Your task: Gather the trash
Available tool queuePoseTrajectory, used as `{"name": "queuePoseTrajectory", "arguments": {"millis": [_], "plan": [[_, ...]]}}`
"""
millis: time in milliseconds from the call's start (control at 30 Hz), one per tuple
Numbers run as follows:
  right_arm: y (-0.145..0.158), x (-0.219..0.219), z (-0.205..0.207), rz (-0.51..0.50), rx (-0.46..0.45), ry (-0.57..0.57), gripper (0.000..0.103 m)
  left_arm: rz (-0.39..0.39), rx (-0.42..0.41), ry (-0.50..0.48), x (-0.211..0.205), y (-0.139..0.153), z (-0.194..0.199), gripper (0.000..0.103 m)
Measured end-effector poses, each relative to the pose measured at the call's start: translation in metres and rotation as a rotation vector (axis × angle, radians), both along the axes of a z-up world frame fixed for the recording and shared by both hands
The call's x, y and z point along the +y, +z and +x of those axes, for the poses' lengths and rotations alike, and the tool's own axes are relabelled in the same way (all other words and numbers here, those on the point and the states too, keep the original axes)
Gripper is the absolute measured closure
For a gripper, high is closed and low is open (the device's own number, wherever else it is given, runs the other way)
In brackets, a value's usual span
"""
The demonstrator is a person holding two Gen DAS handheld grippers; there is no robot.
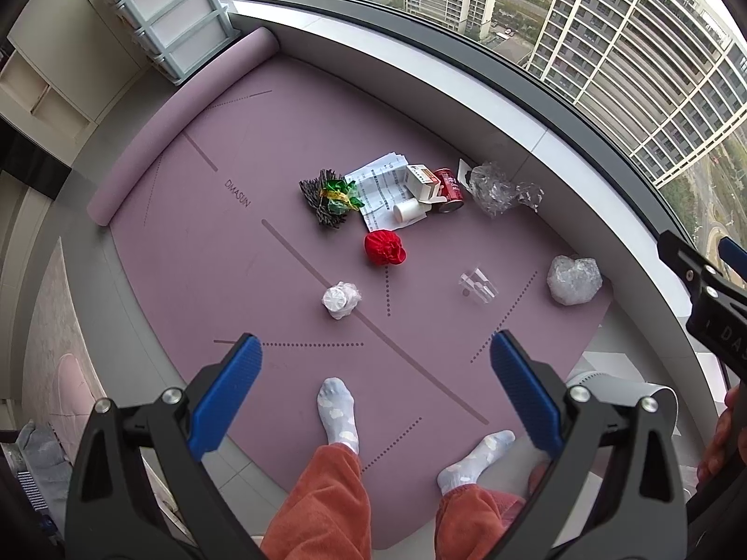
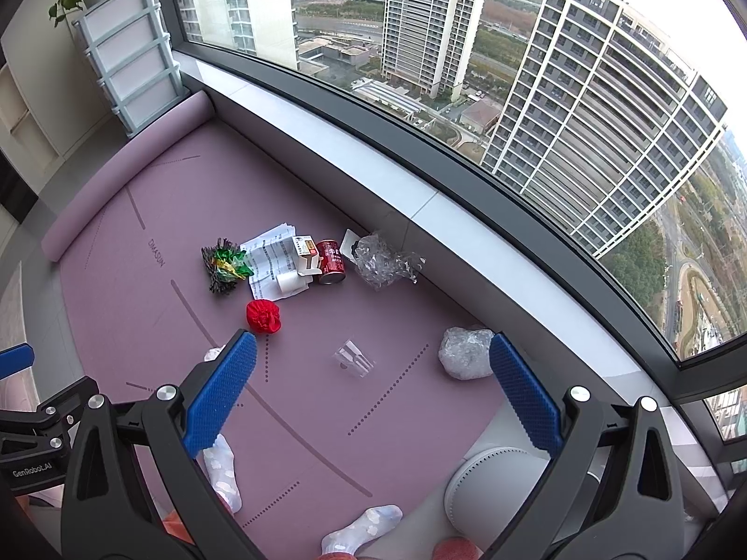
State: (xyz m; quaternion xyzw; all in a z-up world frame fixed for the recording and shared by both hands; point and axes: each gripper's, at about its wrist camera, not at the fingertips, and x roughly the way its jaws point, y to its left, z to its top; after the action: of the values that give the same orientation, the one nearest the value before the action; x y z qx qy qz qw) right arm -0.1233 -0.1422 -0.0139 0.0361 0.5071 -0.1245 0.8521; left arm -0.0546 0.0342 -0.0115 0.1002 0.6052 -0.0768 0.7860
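Both grippers, left (image 1: 376, 364) & right (image 2: 372, 364), have jaws apart, empty; we risk crushing the clear plastic box (image 1: 477, 285) w/ hard squeeze.

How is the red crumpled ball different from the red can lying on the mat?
The red crumpled ball looks soft and wrinkled, without print; the red can is smooth and rigid, with white print. The ball lies alone on the purple mat; the can lies on its side in the pile, against a small white box. Both are red and untouched by either claw.
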Motion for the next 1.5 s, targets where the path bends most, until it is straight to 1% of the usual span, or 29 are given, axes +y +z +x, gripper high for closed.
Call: {"name": "queuePoseTrajectory", "arguments": {"millis": [367,733,1033,1167,1233,1333,1433,1500], "plan": [[-0.006,0.002,0.002,0.011,0.013,0.003,0.007,-0.003,0.015,0.006,0.003,-0.005,-0.002,0.005],[-0.010,0.012,0.002,0.021,0.030,0.019,0.007,-0.005,0.026,0.020,0.014,-0.009,-0.002,0.005],[-0.010,0.024,0.015,0.018,0.037,0.039,0.007,-0.008,0.037,0.037,0.025,-0.013,0.002,0.005],[-0.017,0.030,0.023,0.024,0.045,0.050,0.007,-0.008,0.032,0.051,0.033,-0.020,0.007,0.005],[-0.025,0.035,0.027,0.027,0.050,0.059,0.007,-0.004,0.030,0.056,0.040,-0.029,0.011,0.005],[-0.045,0.046,0.035,0.035,0.063,0.076,0.007,0.015,0.027,0.067,0.054,-0.054,0.018,0.005],[-0.078,0.059,0.041,0.037,0.080,0.096,0.007,0.030,0.037,0.070,0.067,-0.089,0.024,0.005],[-0.105,0.066,0.045,0.041,0.096,0.106,0.007,0.040,0.039,0.057,0.073,-0.116,0.028,0.005]]}}
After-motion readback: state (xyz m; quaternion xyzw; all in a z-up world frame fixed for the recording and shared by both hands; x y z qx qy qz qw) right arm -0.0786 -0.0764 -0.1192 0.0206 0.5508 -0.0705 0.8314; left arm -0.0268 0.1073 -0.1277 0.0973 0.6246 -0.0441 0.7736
